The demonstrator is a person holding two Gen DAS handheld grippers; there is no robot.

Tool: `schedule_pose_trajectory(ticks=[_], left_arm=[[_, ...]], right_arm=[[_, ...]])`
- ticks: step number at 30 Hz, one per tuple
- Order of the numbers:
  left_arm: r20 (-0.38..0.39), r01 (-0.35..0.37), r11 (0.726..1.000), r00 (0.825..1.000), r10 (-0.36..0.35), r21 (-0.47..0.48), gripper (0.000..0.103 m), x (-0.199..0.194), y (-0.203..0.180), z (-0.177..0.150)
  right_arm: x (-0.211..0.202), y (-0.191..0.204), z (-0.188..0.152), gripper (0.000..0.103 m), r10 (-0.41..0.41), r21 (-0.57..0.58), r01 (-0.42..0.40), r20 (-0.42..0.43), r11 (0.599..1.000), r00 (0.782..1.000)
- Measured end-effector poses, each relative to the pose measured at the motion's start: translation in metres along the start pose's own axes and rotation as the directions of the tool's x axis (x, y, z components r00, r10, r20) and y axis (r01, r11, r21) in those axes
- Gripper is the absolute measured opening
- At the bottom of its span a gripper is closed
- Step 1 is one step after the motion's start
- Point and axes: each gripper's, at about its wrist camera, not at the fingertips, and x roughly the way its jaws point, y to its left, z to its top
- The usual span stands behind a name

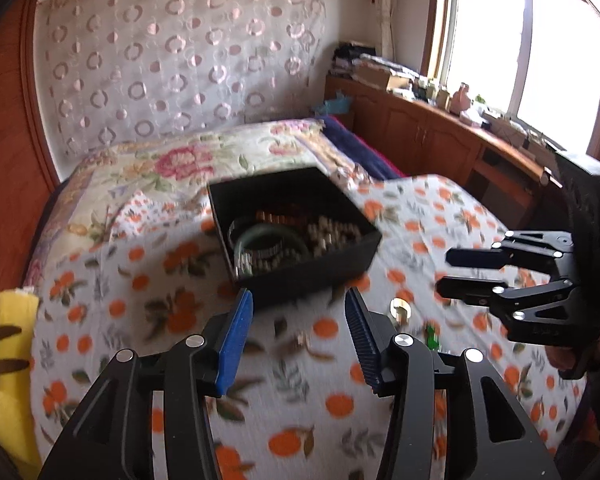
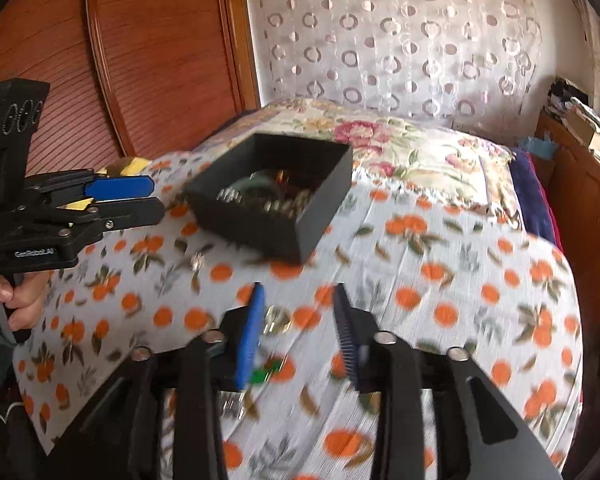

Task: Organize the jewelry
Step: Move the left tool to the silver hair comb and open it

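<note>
Left claw [image 1: 298, 344] is hanging spread over the bed's orange-print sheet [image 1: 420, 216], nothing between its pads; right claw [image 2: 298, 332] is likewise spread and holding nothing. Both are tilting down toward the near part of the bed. The black box [image 1: 320, 276], already holding bangles and beaded strings, is sitting farther back, centre-left. Loose pieces are lying on the sheet nearer than the box: a gold ring [image 2: 277, 320] just beside the right claw's blue pad, a green piece [image 2: 265, 374] nearer still, and a small pale item [image 2: 198, 261] near the left claw. Judging by this, a pick-up is in hand; next move is calling for lowering a claw around one small piece, then carrying it to the box. Motion blur is smearing the small items, so their kind is hard to tell; the box's far interior is hidden by its wall.
</note>
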Motion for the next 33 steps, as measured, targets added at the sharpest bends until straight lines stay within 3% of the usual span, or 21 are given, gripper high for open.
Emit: schedule_pose_trajectory(ticks=[4,7,12,17,23,33], left_arm=[[-0.037,-0.007,1.0,0.999,0.007,-0.014,0.048,0.002,0.003,-0.018],[-0.051,-0.006,1.0,0.999,0.005,-0.028,0.059,0.002,0.007,-0.027],[-0.079,-0.005,1.0,0.997,0.003,-0.024,0.068,0.004,0.003,-0.039],[-0.098,0.021,1.0,0.995,-0.022,-0.011,0.073,0.003,-0.012,-0.048],[-0.098,0.059,0.998,0.994,-0.056,0.029,0.087,0.004,-0.045,-0.053],[-0.125,0.076,0.992,0.99,-0.062,0.102,0.091,0.02,-0.093,-0.05]], right_arm=[[0.0,0.01,-0.016,0.044,0.018,0.019,-0.017,-0.022,1.0,1.0],[0.0,0.016,-0.022,0.053,0.032,0.034,-0.031,-0.026,0.999,0.999],[0.002,0.028,-0.027,0.054,0.048,0.02,-0.048,-0.038,0.999,0.998],[-0.007,0.021,-0.032,0.054,0.011,0.018,-0.011,-0.03,1.0,0.999],[-0.025,0.0,-0.048,0.054,-0.061,0.065,0.062,-0.017,0.996,0.998],[-0.051,-0.026,-0.083,0.058,-0.114,0.14,0.112,0.004,0.984,0.994]])
